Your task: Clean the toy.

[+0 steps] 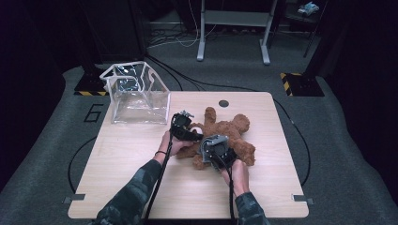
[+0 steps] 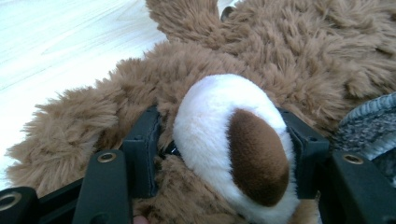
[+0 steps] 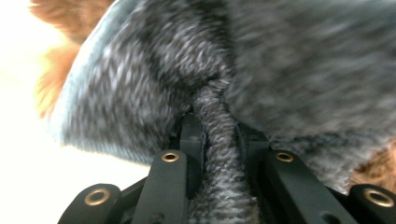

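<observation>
From above, the bear [image 1: 225, 136] lay on the bench [image 1: 141, 154], right of a clear bag [image 1: 138, 93]. My left gripper [image 1: 184, 127] sat at its head, my right gripper [image 1: 217, 151] over its belly.

Along my left gripper [image 2: 224, 154], the fingers [image 2: 144, 149] stood half open and pressed on the white muzzle [image 2: 210, 126] from both sides.

Along my right gripper [image 3: 219, 135], the fingers [image 3: 191, 140] were nearly closed, pinching a fold of the bear's grey knit [image 3: 215, 116]. That picture was blurred.

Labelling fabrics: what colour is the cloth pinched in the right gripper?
Mottled grey knit, clearest in the right gripper view.
</observation>
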The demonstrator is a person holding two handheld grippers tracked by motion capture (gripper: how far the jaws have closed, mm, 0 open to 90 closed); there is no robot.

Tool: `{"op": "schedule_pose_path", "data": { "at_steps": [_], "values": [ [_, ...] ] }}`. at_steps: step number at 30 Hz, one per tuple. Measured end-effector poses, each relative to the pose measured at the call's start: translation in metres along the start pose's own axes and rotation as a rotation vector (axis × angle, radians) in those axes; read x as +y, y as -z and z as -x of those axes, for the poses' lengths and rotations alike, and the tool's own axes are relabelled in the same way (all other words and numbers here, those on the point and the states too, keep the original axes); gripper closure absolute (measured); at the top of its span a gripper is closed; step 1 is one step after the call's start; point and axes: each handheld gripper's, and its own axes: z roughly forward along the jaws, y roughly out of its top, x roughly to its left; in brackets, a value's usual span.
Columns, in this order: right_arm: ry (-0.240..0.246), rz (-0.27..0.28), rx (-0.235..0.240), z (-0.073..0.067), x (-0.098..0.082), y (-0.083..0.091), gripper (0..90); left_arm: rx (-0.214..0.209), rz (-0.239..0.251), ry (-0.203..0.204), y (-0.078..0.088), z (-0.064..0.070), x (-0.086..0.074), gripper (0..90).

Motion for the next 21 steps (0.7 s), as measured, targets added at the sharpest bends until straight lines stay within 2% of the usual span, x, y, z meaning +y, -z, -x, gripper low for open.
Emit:
{"op": "schedule_pose_path", "data": {
  "at_steps": [2, 6, 8, 11, 12, 16, 19, 21],
  "values": [
    [-0.019, -0.003, -0.008, 0.01, -0.004, 0.002, 76.5, -0.015, 0.003, 0.002, 0.0, -0.002, -0.001, 41.0],
    [-0.086, -0.012, -0.039, 0.033, -0.018, 0.015, 76.4, -0.018, 0.001, -0.009, 0.0, -0.002, -0.001, 41.0],
    [-0.136, -0.013, -0.071, 0.045, -0.026, 0.022, 76.4, -0.02, -0.002, -0.01, 0.0, -0.002, 0.0, 41.0],
    [-0.173, -0.019, -0.138, 0.064, -0.036, 0.027, 76.3, -0.021, -0.002, -0.011, 0.0, -0.003, 0.0, 41.0],
    [-0.195, -0.019, -0.14, 0.069, -0.038, 0.028, 76.2, -0.021, -0.003, -0.011, 0.0, -0.003, 0.0, 41.0],
    [-0.223, -0.03, -0.184, 0.074, -0.043, 0.033, 75.9, -0.017, -0.002, -0.012, 0.0, -0.003, 0.0, 41.0],
    [-0.195, 0.007, -0.174, 0.067, -0.039, 0.043, 75.4, -0.016, 0.004, -0.006, -0.001, -0.003, 0.0, 41.0],
    [-0.2, 0.057, -0.107, 0.058, -0.031, 0.049, 74.8, -0.014, -0.007, -0.012, 0.0, -0.003, 0.0, 40.9]
  ]
}}
